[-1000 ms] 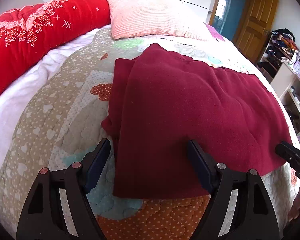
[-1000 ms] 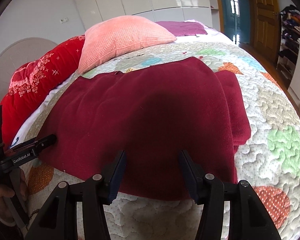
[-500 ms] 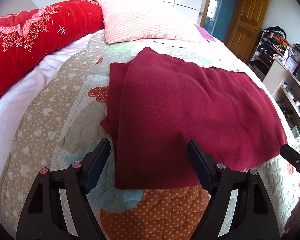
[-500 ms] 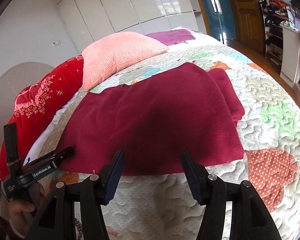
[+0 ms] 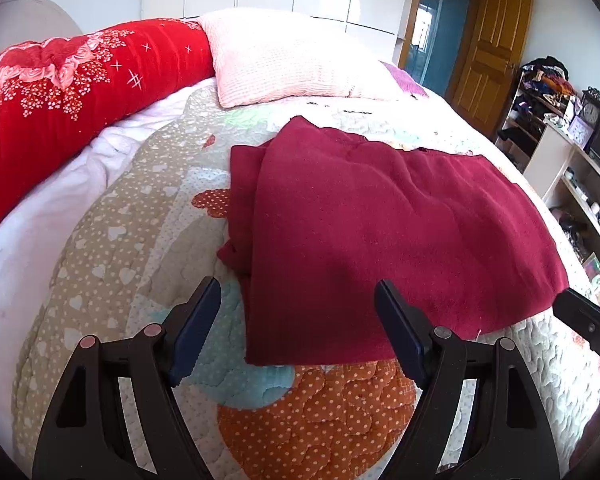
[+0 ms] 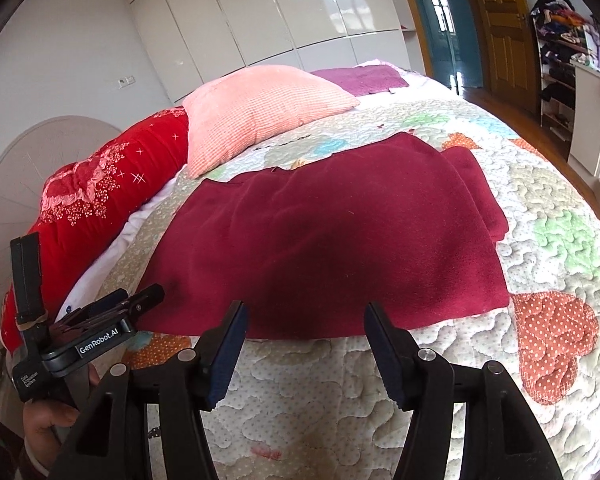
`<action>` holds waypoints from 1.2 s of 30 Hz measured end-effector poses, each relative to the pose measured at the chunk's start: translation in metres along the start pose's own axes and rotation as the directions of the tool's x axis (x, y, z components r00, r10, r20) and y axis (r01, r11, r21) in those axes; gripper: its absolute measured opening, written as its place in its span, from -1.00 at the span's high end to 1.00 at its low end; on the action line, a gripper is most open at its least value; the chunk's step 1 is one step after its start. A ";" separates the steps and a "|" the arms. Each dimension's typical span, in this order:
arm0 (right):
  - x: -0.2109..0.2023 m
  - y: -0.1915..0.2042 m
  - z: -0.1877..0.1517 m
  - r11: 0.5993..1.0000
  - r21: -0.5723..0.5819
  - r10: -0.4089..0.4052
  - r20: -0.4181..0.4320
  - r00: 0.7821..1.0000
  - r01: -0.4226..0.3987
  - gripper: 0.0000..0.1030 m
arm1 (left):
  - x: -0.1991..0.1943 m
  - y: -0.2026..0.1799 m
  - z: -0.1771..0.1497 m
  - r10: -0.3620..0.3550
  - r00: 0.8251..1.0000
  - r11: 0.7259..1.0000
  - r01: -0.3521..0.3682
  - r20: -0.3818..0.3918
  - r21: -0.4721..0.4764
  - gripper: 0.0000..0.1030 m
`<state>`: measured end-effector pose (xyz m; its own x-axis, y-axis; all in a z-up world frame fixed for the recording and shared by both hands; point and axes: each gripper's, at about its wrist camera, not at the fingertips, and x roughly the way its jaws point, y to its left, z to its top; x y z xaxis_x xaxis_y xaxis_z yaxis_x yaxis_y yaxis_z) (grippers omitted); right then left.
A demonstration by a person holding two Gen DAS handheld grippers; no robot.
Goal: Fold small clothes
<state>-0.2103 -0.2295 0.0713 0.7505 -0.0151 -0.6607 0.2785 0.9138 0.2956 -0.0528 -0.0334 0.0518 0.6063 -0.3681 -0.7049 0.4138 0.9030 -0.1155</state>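
Here both tools hang above the near edge of the bed with nothing between their jaws: the left tool (image 5: 298, 320) stands wide, and the right tool (image 6: 304, 344), set narrower, has just been opening a little. Ahead of them and slightly below lies the dark red garment (image 5: 380, 232), flat on the patchwork quilt (image 5: 308, 408), its long axis running across the bed, parallel to the near edge. Its near hem sits just beyond both sets of fingertips, so each tool has its own near corner closest: the left one the corner by the layered, doubled-up end, the right one the other. Beyond the garment, towards the head of the bed, rest a pink pillow (image 5: 296, 64) and a rolled red blanket (image 5: 72, 92), well apart from it; nothing stands in the way of the hem
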 end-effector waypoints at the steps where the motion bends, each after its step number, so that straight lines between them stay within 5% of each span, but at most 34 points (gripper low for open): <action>1: 0.001 0.000 0.001 1.000 -0.007 0.002 0.004 1.000 -0.002 -0.13 | -0.002 0.001 0.000 -0.002 1.000 1.000 0.002 0.005 -0.005 -0.54; 10: 0.058 0.001 0.047 0.996 -0.084 0.033 0.006 0.999 -0.032 -0.22 | -0.018 0.014 -0.006 0.033 0.987 0.995 -0.017 0.160 -0.097 -0.54; 13: 0.093 0.013 0.074 0.991 -0.115 0.071 -0.035 0.997 -0.074 -0.22 | -0.002 0.012 0.004 -0.021 0.985 0.996 0.036 0.174 -0.086 -0.54; 17: 0.150 0.033 0.108 0.982 -0.172 0.051 -0.131 0.990 -0.074 0.04 | 0.014 0.018 0.007 -0.049 0.992 0.992 0.063 0.119 -0.113 -0.54; 23: 0.215 0.067 0.119 0.963 -0.271 -0.049 -0.222 0.974 -0.013 0.04 | 0.008 0.016 0.015 -0.023 0.996 0.990 0.035 0.090 -0.137 -0.54; 27: 0.197 0.062 0.127 0.978 -0.204 0.003 -0.235 0.972 -0.052 0.04 | -0.005 0.017 0.007 0.009 0.995 0.989 0.005 0.098 -0.147 -0.54; 31: 0.151 0.054 0.122 0.978 -0.201 0.023 -0.137 0.990 -0.051 0.02 | -0.016 0.025 -0.006 0.065 0.992 0.980 -0.044 0.104 -0.193 -0.54; 36: 0.085 0.023 0.074 0.996 -0.067 0.060 -0.034 0.998 -0.062 -0.16 | -0.025 0.022 -0.017 0.027 0.995 0.974 -0.004 0.100 -0.226 -0.54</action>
<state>-0.0953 -0.2398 0.0728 0.7454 0.0536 -0.6645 0.1902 0.9382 0.2890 -0.0705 -0.0007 0.0550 0.6824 -0.3636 -0.6342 0.2470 0.9312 -0.2681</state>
